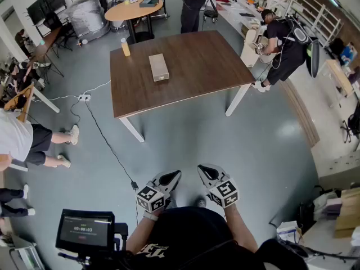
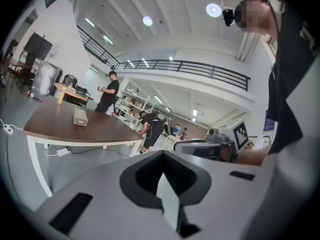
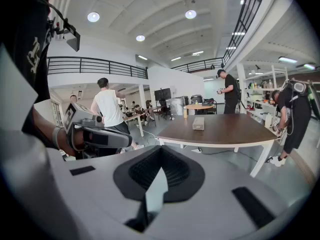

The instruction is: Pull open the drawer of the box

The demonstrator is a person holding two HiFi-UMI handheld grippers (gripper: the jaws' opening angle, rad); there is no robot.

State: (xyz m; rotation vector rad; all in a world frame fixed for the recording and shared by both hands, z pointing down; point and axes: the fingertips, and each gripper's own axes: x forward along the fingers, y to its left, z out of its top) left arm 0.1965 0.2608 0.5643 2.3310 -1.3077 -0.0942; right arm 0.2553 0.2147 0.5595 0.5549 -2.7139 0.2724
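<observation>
Left gripper (image 1: 170,179) and right gripper (image 1: 206,172), both clenched on nothing, are held side by side close to the person's chest, jaws pointing forward over the grey floor (image 1: 185,145). The box (image 1: 158,67) lies well apart from them near the middle of a brown table (image 1: 208,72), its drawer seemingly shut, though it is too distant to be sure. A yellow bottle (image 1: 125,47) stands near the table's far left corner; a bystander (image 1: 281,46) bends beside its right edge
</observation>
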